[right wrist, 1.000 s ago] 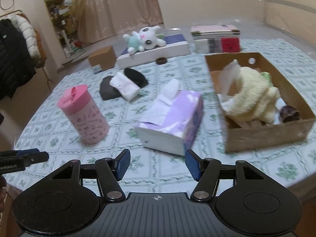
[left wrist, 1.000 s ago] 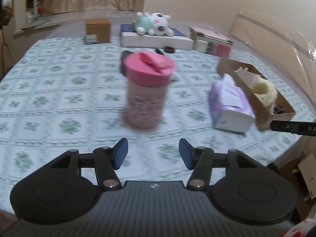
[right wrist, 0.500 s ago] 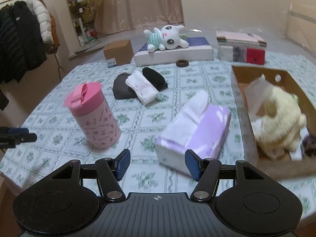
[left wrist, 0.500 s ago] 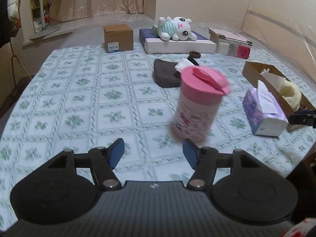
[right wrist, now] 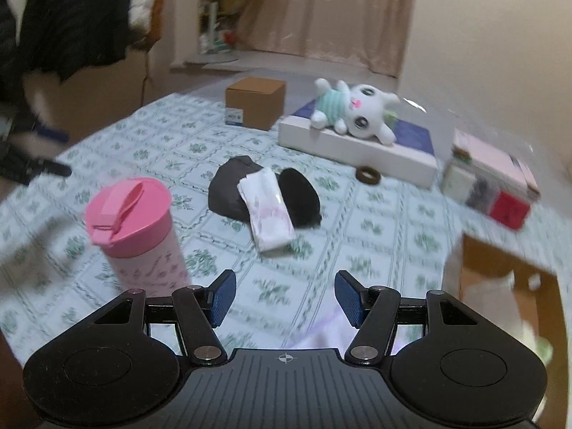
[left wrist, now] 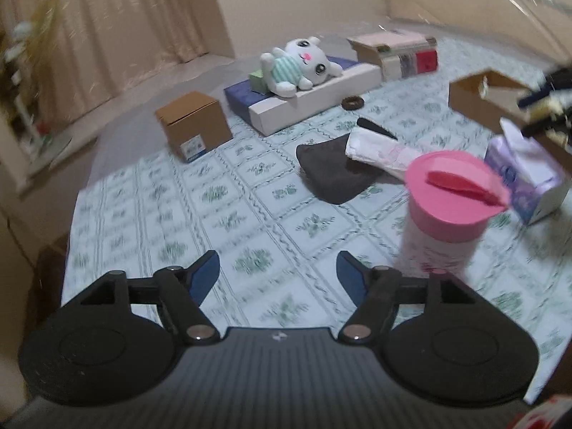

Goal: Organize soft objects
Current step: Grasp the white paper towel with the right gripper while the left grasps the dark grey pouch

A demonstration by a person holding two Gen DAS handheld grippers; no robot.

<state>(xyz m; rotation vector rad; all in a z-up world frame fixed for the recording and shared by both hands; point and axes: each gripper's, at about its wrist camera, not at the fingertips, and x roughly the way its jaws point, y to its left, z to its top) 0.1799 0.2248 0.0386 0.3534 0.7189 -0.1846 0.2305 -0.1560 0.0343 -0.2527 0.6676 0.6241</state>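
The open brown cardboard box (right wrist: 507, 279) is blurring at the right edge, its contents smearing beyond recognition.

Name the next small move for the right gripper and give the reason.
Probably ease the right gripper forward toward the white folded cloth lying across the dark clothes. Its jaws stand open with nothing between them, the pile lies straight ahead on the tablecloth, and the pink cup stands off to the left, clear of that path.

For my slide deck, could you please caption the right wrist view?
Open right gripper over a patterned tablecloth, facing folded cloths, a pink cup and a plush toy.
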